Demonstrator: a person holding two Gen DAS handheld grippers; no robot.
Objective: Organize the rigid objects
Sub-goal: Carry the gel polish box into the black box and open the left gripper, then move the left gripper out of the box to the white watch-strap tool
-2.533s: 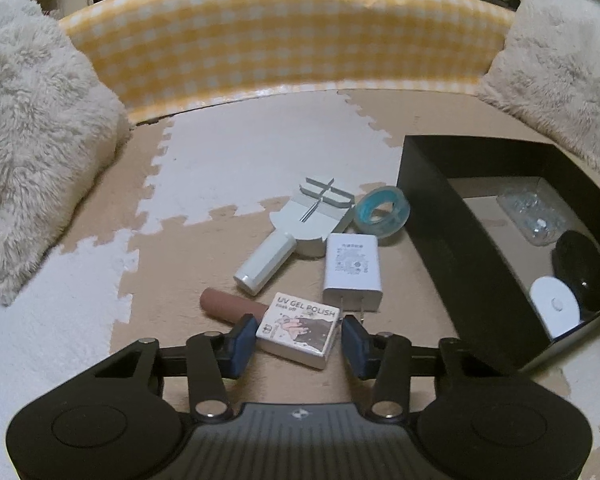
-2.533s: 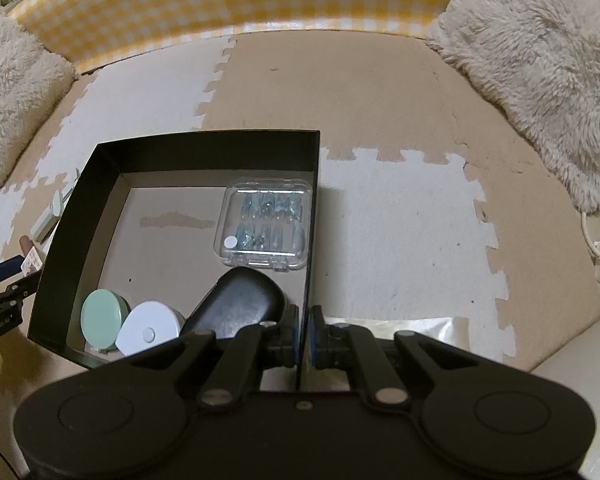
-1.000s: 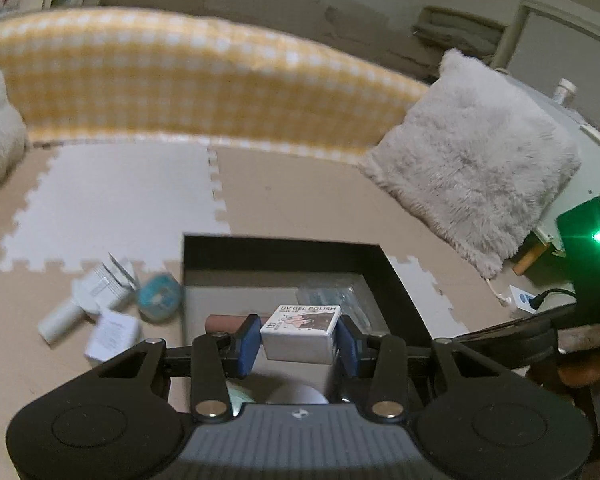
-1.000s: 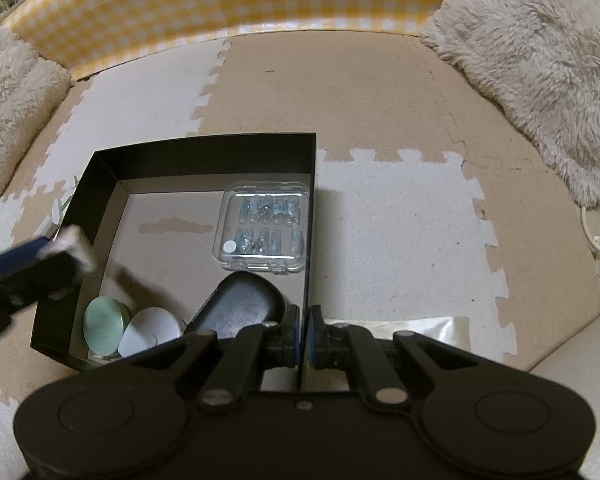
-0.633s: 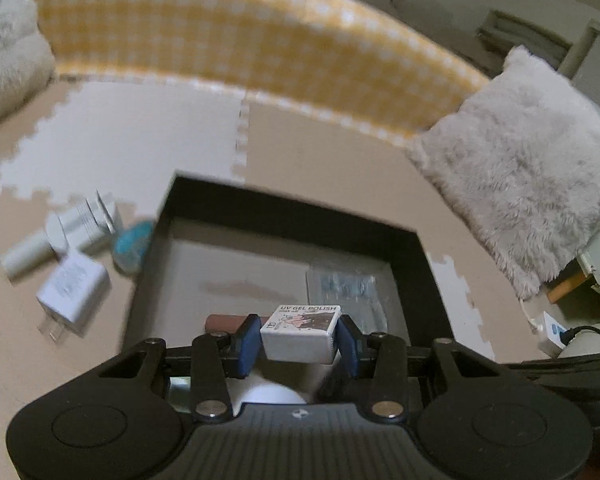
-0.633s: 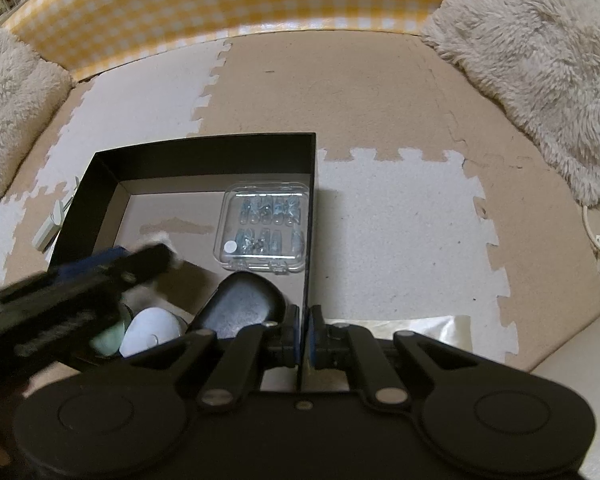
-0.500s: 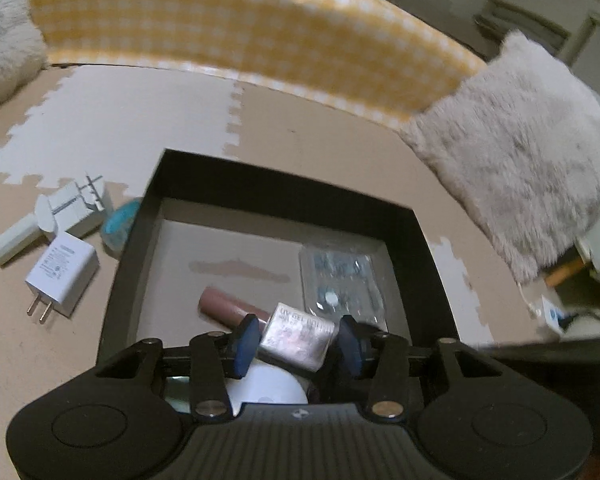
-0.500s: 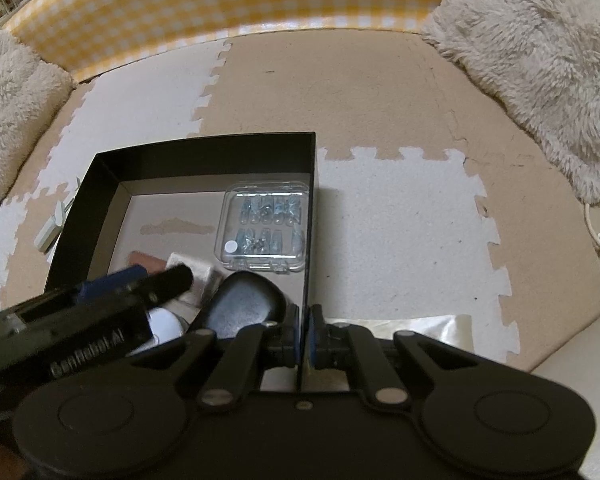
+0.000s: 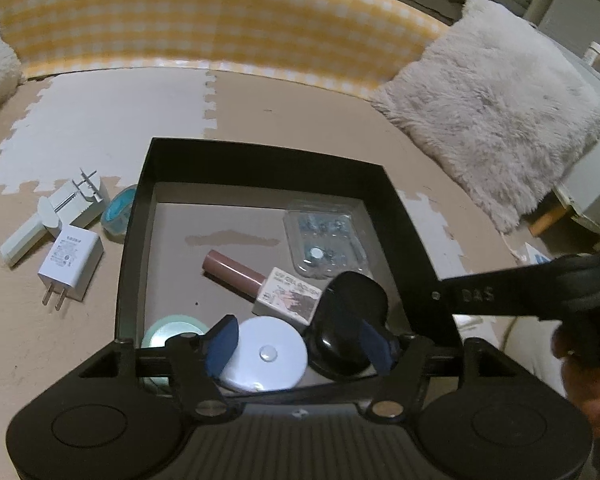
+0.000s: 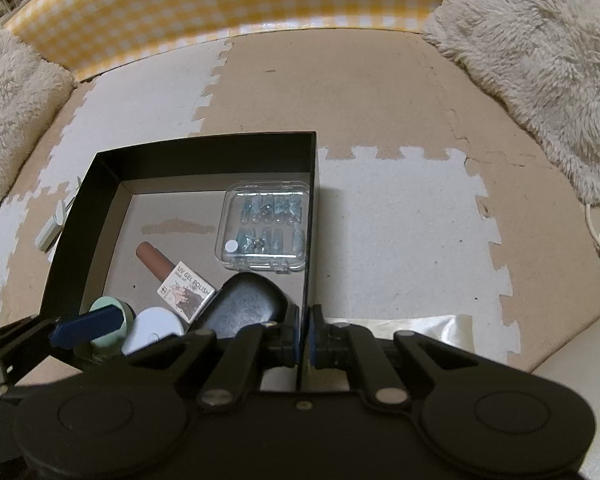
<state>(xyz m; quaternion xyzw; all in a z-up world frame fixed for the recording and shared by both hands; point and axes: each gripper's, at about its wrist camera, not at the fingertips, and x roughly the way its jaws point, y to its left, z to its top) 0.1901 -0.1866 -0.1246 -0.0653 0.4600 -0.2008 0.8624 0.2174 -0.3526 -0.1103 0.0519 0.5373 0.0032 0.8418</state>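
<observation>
Black box point(image 9: 268, 156) near half crowded: gel polish box point(image 9: 290, 300), black case point(image 9: 350, 320), white disc point(image 9: 266, 354), clear case point(image 9: 324, 240). Far-left floor bare; right gripper point(image 10: 303, 338) pinches right wall.

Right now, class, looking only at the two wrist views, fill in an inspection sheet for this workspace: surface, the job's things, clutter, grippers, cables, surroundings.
Surface: beige and white foam mat.
Job's things: black box holds a gel polish bottle, clear case, black oval case, white disc and green disc; charger, white tool and tape roll lie on the mat outside it.
Clutter: nothing seen.
Grippers: left gripper open over the box, jaws just been opening, nothing between them; right gripper shut on the box's wall.
Cables: white cord at the mat's edge.
Surroundings: yellow checked bolster, fluffy cushions.
</observation>
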